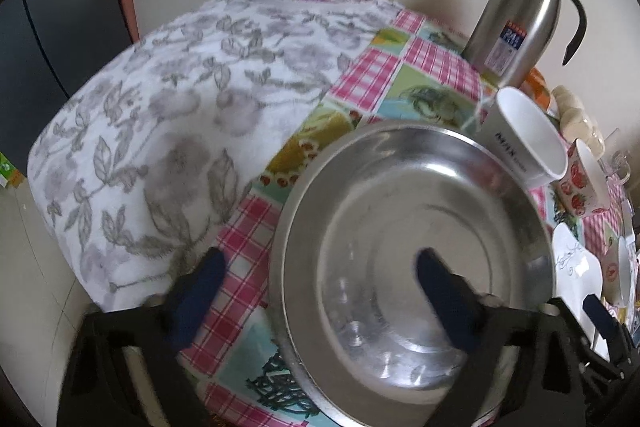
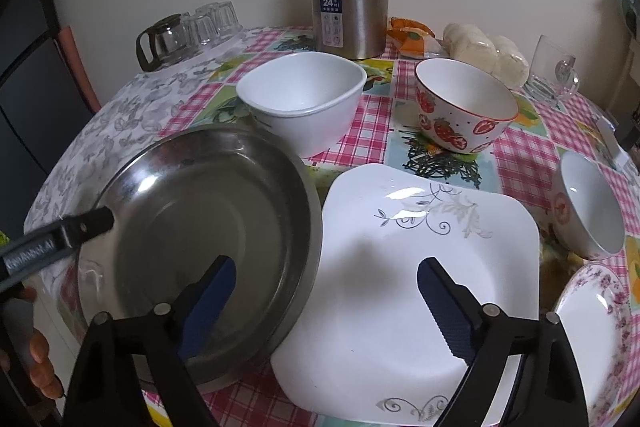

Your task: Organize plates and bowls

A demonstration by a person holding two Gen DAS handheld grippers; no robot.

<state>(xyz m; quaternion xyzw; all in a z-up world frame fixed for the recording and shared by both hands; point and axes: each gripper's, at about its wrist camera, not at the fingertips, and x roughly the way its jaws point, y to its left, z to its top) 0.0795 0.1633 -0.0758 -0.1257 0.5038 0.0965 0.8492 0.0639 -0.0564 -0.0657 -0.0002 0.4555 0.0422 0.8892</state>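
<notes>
While your left gripper (image 1: 320, 267) hangs over the near left rim of the steel plate (image 1: 400, 227), its jaws stand wide, one blue finger outside the rim over the checked tablecloth (image 1: 372, 75) and the other over the plate's inner floor; neither pad presses on it. That plate is round, shiny and deep-rimmed, with a flat ring stamped in its middle, and it sits at the near left of the table, its right edge lying over the left edge of the square white plate (image 2: 420, 267). Your right gripper (image 2: 324, 271) is also spread wide, with one finger above the steel plate and the other above the white one, gripping nothing. You see the white plate glossy, with grey scroll and leaf patterns at its far and near corners. Farther back stand a plain white bowl (image 2: 304, 95) and, to its right, a strawberry-printed bowl (image 2: 464, 107). At the right edge sit a small tilted bowl (image 2: 588, 207) and a pink-flowered plate (image 2: 596, 339).
</notes>
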